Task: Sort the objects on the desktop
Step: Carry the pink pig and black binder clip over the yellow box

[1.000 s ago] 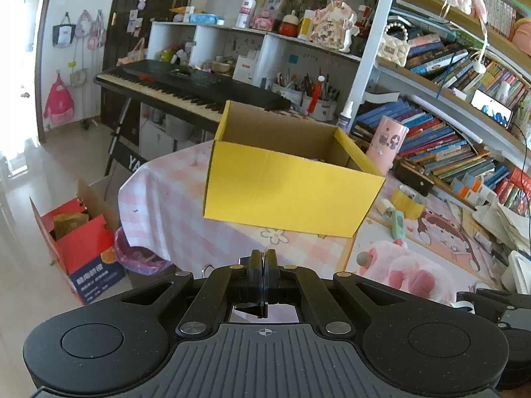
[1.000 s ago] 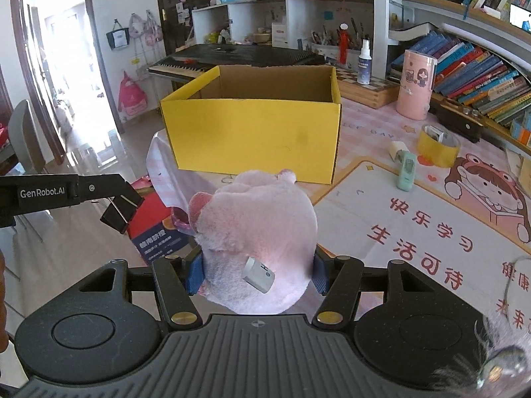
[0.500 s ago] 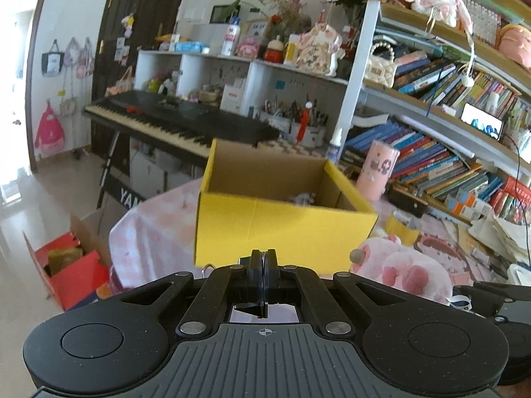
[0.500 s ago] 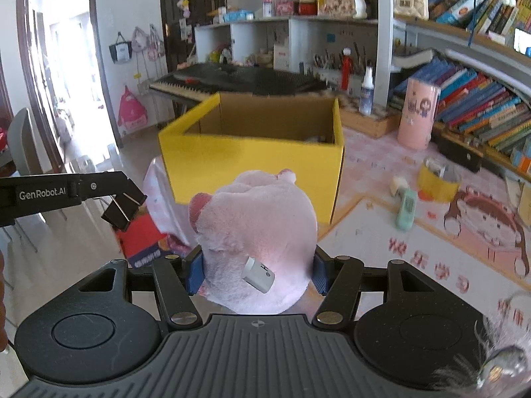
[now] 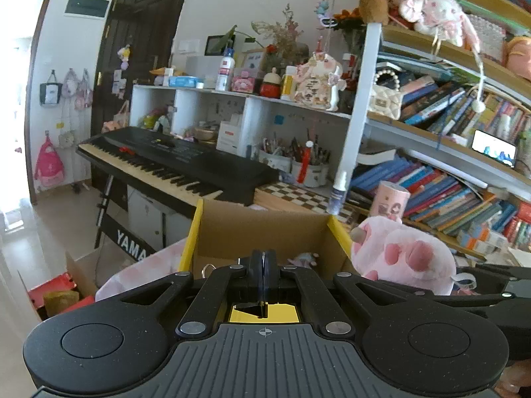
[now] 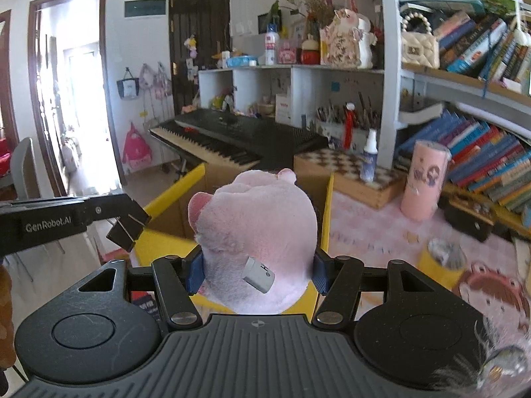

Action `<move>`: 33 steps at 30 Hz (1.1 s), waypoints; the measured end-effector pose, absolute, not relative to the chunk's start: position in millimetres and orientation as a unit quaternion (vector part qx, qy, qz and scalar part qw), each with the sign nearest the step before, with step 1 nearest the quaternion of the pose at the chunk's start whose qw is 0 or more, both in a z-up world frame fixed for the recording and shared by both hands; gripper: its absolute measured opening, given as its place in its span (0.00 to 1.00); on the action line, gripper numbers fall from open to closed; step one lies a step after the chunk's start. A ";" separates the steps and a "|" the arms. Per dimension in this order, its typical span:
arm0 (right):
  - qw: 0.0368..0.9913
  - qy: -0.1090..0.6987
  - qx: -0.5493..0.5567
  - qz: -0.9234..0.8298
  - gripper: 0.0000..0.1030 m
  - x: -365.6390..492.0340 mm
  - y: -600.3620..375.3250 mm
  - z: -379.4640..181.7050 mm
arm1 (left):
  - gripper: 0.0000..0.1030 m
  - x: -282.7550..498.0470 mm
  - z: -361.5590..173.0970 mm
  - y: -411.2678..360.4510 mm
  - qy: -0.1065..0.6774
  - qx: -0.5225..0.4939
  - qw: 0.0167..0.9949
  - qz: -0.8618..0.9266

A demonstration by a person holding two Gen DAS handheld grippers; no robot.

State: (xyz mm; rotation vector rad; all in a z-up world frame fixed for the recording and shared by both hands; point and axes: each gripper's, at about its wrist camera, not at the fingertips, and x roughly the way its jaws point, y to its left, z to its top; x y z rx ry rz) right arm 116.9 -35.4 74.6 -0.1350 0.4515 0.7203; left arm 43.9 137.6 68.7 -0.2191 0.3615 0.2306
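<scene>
the right hand-held gripper (image 6: 259, 273) clamps the pink plush toy (image 6: 255, 232) between its 2 blue pads, held above the near edge of the open yellow box (image 6: 327, 205), which lies at 12 o'clock. the left hand-held gripper (image 5: 263, 265) is clenched on nothing, at 9 o'clock of the toy, facing the box (image 5: 265, 232) on the pink tabletop (image 6: 365, 229).

I held the pink plush pig (image 6: 255, 229) upright, squeezed at its sides, above the near edge of the open yellow cardboard box (image 6: 172, 199).
</scene>
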 end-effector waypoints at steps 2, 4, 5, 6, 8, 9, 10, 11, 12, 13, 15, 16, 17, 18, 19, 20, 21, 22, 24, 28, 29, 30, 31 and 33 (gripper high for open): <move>0.905 0.218 -0.070 0.360 0.56 133.2 -32.0 75.3 | 0.00 55.6 68.2 138.6 0.181 -0.107 0.970 0.122; 0.901 0.219 -0.075 0.368 0.56 146.8 -29.0 75.2 | 0.00 67.1 67.5 140.1 0.184 -0.106 0.968 0.130; 0.898 0.220 -0.078 0.373 0.56 155.3 -26.9 74.9 | 0.00 72.7 66.8 141.1 0.187 -0.105 0.968 0.134; 0.896 0.220 -0.080 0.377 0.56 160.5 -25.3 74.4 | 0.00 78.8 66.4 141.9 0.189 -0.104 0.967 0.138; 0.890 0.221 -0.088 0.388 0.56 174.4 -21.1 72.9 | 0.00 90.3 64.2 142.7 0.196 -0.101 0.965 0.144; 0.888 0.222 -0.092 0.392 0.56 180.1 -19.4 72.1 | 0.00 96.1 62.7 143.1 0.201 -0.099 0.964 0.146; 0.884 0.224 -0.097 0.398 0.56 187.6 -16.8 70.7 | 0.00 101.7 60.7 143.5 0.206 -0.098 0.962 0.148; 0.881 0.226 -0.102 0.402 0.56 193.8 -14.4 69.1 | 0.00 106.8 58.8 143.6 0.211 -0.096 0.961 0.150; 0.878 0.229 -0.106 0.407 0.56 198.2 -12.3 67.2 | 0.00 111.9 57.0 143.4 0.215 -0.094 0.960 0.152; 0.875 0.232 -0.110 0.411 0.56 204.1 -10.2 65.3 | 0.00 116.2 54.7 142.9 0.221 -0.092 0.959 0.154; 0.867 0.238 -0.121 0.422 0.56 214.5 -6.6 61.2 | 0.00 125.1 51.0 141.6 0.232 -0.088 0.956 0.158; 0.863 0.239 -0.128 0.427 0.56 219.6 -4.5 59.1 | 0.00 129.3 48.4 141.3 0.238 -0.086 0.954 0.160; 0.859 0.239 -0.135 0.431 0.56 224.0 -2.5 57.2 | 0.00 134.0 45.9 141.6 0.244 -0.085 0.952 0.162; 0.855 0.241 -0.143 0.436 0.56 229.1 -0.1 54.8 | 0.00 137.4 43.5 141.9 0.250 -0.084 0.951 0.164; 0.852 0.241 -0.150 0.440 0.56 233.1 1.5 53.0 | 0.00 140.6 41.0 141.9 0.256 -0.083 0.949 0.167; 0.847 0.243 -0.158 0.446 0.56 237.8 3.8 51.1 | 0.00 143.6 38.7 141.8 0.261 -0.082 0.947 0.169; 0.841 0.246 -0.166 0.452 0.56 243.5 6.2 48.6 | 0.00 146.2 36.6 142.0 0.267 -0.081 0.945 0.170; 0.837 0.248 -0.172 0.456 0.56 247.2 7.9 46.5 | 0.00 148.8 34.0 141.5 0.273 -0.079 0.943 0.172; 0.826 0.251 -0.188 0.468 0.56 256.2 12.1 42.7 | 0.00 154.4 30.3 140.5 0.283 -0.077 0.940 0.174; 0.802 0.260 -0.219 0.490 0.56 272.0 21.8 34.9 | 0.00 163.9 22.6 139.9 0.303 -0.083 0.932 0.179; 0.796 0.262 -0.228 0.496 0.56 274.9 24.7 32.9 | 0.00 166.0 20.4 139.7 0.308 -0.085 0.930 0.180; 0.789 0.263 -0.237 0.502 0.56 278.0 27.8 30.7 | 0.00 167.9 19.2 139.9 0.312 -0.087 0.928 0.182; 0.781 0.265 -0.248 0.508 0.56 280.8 31.1 28.7 | 0.00 170.2 17.4 139.1 0.317 -0.088 0.926 0.184; 0.767 0.266 -0.266 0.520 0.56 284.6 36.6 25.0 | 0.00 172.7 14.9 139.0 0.324 -0.089 0.923 0.186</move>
